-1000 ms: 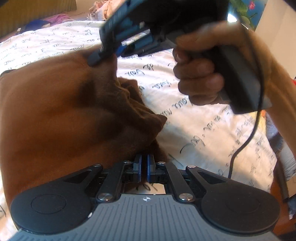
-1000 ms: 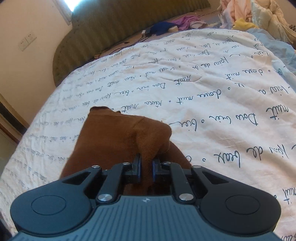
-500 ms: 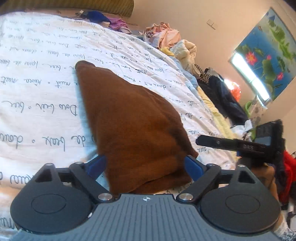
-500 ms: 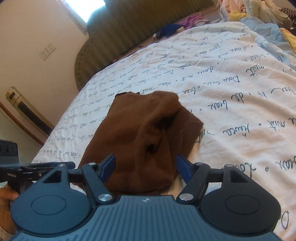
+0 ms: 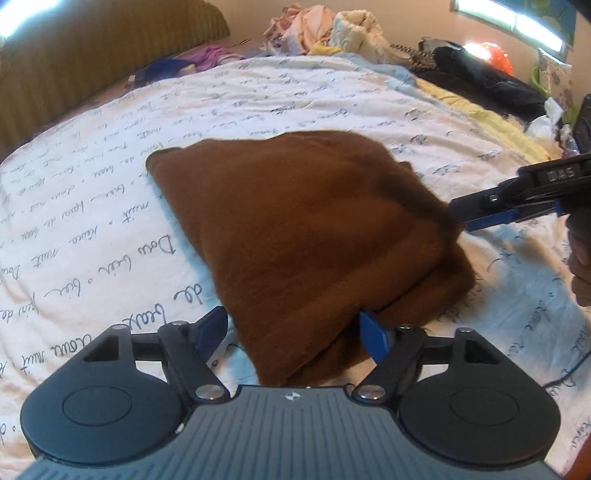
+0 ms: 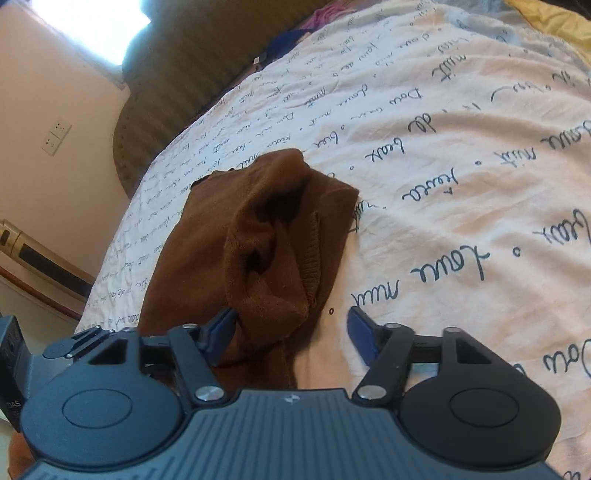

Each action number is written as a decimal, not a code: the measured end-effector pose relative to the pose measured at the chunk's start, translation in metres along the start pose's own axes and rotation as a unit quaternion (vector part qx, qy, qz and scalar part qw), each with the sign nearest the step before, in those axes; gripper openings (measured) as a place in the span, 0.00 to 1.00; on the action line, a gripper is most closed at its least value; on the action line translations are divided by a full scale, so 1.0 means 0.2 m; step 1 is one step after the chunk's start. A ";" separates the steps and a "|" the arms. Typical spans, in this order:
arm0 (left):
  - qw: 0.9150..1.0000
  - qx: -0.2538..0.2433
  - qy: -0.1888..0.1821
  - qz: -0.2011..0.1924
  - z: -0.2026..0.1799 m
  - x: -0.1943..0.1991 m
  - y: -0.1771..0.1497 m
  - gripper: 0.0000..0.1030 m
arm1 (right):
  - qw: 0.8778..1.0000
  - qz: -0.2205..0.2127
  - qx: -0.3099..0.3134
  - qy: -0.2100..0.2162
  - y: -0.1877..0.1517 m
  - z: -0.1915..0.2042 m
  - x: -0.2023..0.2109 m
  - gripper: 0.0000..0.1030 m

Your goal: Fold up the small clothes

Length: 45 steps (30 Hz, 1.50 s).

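Observation:
A brown knit garment [image 5: 303,236] lies folded on the white bedsheet [image 5: 92,229] printed with script. My left gripper [image 5: 295,328] is open, with the garment's near corner lying between its blue fingers. In the left wrist view my right gripper [image 5: 476,218] comes in from the right, its tips at the garment's right edge. The right wrist view shows the same brown garment [image 6: 258,240], bunched with a ribbed hem on top. There my right gripper [image 6: 291,326] stands open, its left finger over the cloth's near edge.
A heap of clothes [image 5: 325,29] lies at the far end of the bed, with dark garments [image 5: 480,77] to its right. An olive headboard [image 6: 207,55] and a wall socket [image 6: 55,136] are behind. A person's hand [image 5: 580,266] holds the right gripper.
Both grippers were shut on the brown garment a second ago. They have let go and drawn back open, and the garment now rests folded on the sheet.

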<state>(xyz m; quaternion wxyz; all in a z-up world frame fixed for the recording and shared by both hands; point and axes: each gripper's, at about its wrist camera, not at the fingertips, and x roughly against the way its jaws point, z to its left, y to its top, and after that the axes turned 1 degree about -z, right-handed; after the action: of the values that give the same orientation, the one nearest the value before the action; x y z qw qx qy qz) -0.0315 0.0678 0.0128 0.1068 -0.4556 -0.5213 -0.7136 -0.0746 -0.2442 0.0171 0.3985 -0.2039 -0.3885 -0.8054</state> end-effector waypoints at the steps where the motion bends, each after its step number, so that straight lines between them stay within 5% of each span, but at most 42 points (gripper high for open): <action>1: 1.000 0.002 -0.002 0.002 0.01 -0.01 -0.01 0.62 | 1.000 0.003 -0.007 0.000 0.00 0.00 -0.01 0.20; 3: 1.000 0.019 -0.006 0.007 0.05 -0.03 -0.02 0.40 | 1.000 0.000 -0.001 -0.001 0.00 0.02 -0.03 0.11; 6: 0.998 0.057 -0.036 0.007 0.12 -0.03 -0.04 0.25 | 0.999 -0.023 0.028 -0.016 -0.02 0.11 0.02 0.08; 14: 0.980 0.165 -0.107 -0.011 0.35 0.03 -0.09 0.14 | 0.998 -0.043 0.042 0.031 -0.03 0.39 0.19 0.08; 21: 0.972 0.200 -0.122 0.003 0.46 0.01 -0.21 0.15 | 0.998 0.010 0.047 -0.052 -0.24 0.21 -0.03 0.09; 25: 0.970 0.211 -0.119 0.009 0.49 0.01 -0.25 0.24 | 0.994 -0.025 0.093 -0.059 -0.22 0.30 0.11 0.22; 30: 0.982 0.177 -0.057 -0.032 0.47 0.26 -0.16 0.55 | 0.971 -0.103 0.204 -0.068 -0.04 0.48 0.19 0.22; 31: 0.983 0.170 -0.047 -0.051 0.44 0.32 -0.11 0.60 | 0.970 -0.101 0.211 -0.066 0.00 0.48 0.14 0.22; 33: 0.984 0.155 -0.048 -0.078 0.37 0.36 -0.01 0.84 | 0.978 -0.071 0.188 -0.063 0.11 0.46 -0.01 0.22; 36: 0.982 0.142 -0.062 -0.107 0.23 0.29 0.16 0.89 | 0.993 -0.008 0.117 -0.003 0.16 0.37 -0.22 0.22; 38: 0.985 0.139 -0.067 -0.083 0.15 0.13 0.23 0.89 | 0.985 -0.004 0.144 -0.094 0.13 0.34 -0.30 0.23; 39: 0.987 0.136 -0.063 -0.058 0.12 0.03 0.24 0.87 | 0.987 -0.014 0.137 -0.081 0.12 0.30 -0.28 0.24; 41: 0.994 0.105 -0.038 -0.013 0.06 -0.17 0.18 0.95 | 0.993 -0.018 0.106 -0.058 0.11 0.24 -0.20 0.48; 43: 0.998 0.059 0.019 -0.022 0.02 -0.22 0.10 1.00 | 0.993 -0.047 0.093 -0.060 0.11 0.21 -0.09 0.57; 45: 0.993 0.119 -0.025 0.005 0.14 -0.21 0.05 0.99 | 0.994 -0.056 0.079 -0.046 0.16 0.18 -0.05 0.58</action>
<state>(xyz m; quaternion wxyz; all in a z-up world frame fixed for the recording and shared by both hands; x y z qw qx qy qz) 0.0135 0.0727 -0.0120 0.1506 -0.4599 -0.6027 -0.6345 -0.0426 -0.2235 0.0467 0.3492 -0.1863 -0.4796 -0.7832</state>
